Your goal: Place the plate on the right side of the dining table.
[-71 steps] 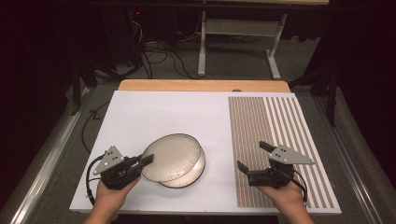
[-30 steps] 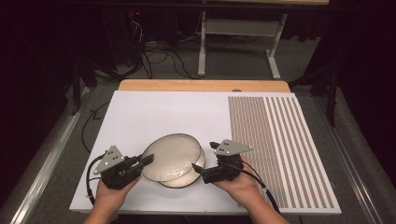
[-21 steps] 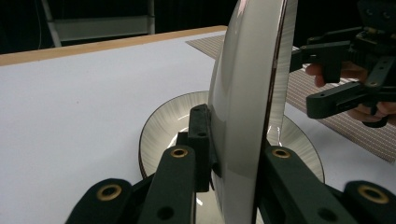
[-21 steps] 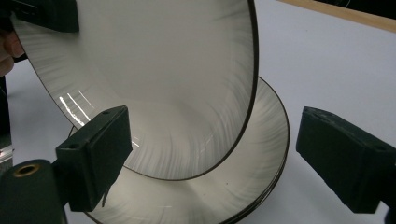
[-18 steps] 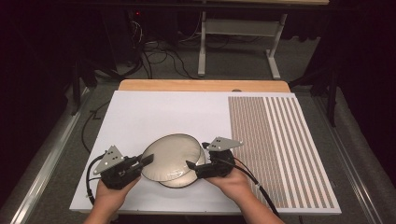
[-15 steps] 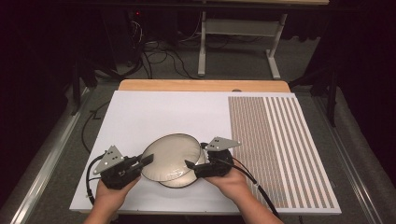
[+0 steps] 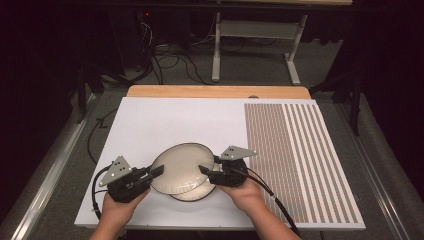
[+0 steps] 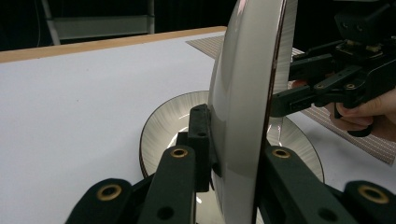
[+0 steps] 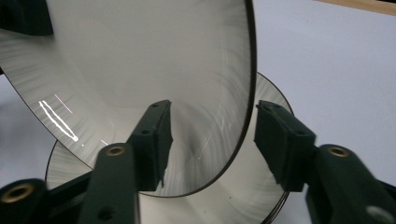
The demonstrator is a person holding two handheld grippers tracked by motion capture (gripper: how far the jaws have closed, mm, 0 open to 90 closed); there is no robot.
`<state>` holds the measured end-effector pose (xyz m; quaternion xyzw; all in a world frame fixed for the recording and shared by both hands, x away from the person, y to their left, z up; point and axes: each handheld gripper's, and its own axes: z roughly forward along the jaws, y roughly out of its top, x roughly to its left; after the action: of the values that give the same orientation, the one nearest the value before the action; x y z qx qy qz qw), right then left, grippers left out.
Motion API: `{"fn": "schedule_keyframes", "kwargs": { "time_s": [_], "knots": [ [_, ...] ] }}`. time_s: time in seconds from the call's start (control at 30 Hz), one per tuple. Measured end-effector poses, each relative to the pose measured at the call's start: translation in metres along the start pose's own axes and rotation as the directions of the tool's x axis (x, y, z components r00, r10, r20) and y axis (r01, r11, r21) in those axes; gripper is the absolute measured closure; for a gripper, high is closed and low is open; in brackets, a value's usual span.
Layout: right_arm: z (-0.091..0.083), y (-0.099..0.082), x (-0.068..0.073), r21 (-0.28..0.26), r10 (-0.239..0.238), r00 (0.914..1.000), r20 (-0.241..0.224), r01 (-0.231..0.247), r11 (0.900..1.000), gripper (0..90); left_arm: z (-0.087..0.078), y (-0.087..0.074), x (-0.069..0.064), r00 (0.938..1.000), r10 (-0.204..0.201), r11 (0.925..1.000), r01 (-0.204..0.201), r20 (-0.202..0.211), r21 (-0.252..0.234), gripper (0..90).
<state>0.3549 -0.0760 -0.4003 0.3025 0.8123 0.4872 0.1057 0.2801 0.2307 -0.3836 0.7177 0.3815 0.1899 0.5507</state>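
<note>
The left gripper (image 7: 152,172) clamps the rim of the upper plate (image 7: 182,167), lifted above the lower plate (image 7: 196,194) on the tabletop (image 7: 165,120); the right gripper (image 7: 206,172) has just been closing, its jaws astride the opposite rim, not yet pressing.

Two plates (image 7: 181,167) (image 7: 197,192) (one lifted, one lying flat), two claws (image 7: 156,171) (image 7: 204,170).

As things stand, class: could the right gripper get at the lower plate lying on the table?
Probably not directly. The right gripper straddles the raised plate's rim, and that plate covers most of the lower plate.
</note>
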Motion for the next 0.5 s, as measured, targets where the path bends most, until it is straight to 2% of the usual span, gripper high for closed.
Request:
{"fn": "schedule_keyframes", "kwargs": {
  "time_s": [0.2, 0.5],
  "knots": [
    [-0.0002, 0.0005, -0.0004, -0.008, 0.004, 0.9997, -0.023, -0.004, 1.0000, 65.6, 0.0000, -0.0003, 0.0006, 1.0000, -0.006, 1.0000, 0.006, 0.000, -0.001, 80.0],
    [-0.0005, -0.0001, -0.0046, -0.007, 0.031, 0.9988, -0.039, -0.031, 0.9995, 76.5, 0.0000, -0.0006, 0.0018, 0.9998, -0.019, 0.9998, 0.019, 0.001, 0.000, 80.0]
  ]
}}
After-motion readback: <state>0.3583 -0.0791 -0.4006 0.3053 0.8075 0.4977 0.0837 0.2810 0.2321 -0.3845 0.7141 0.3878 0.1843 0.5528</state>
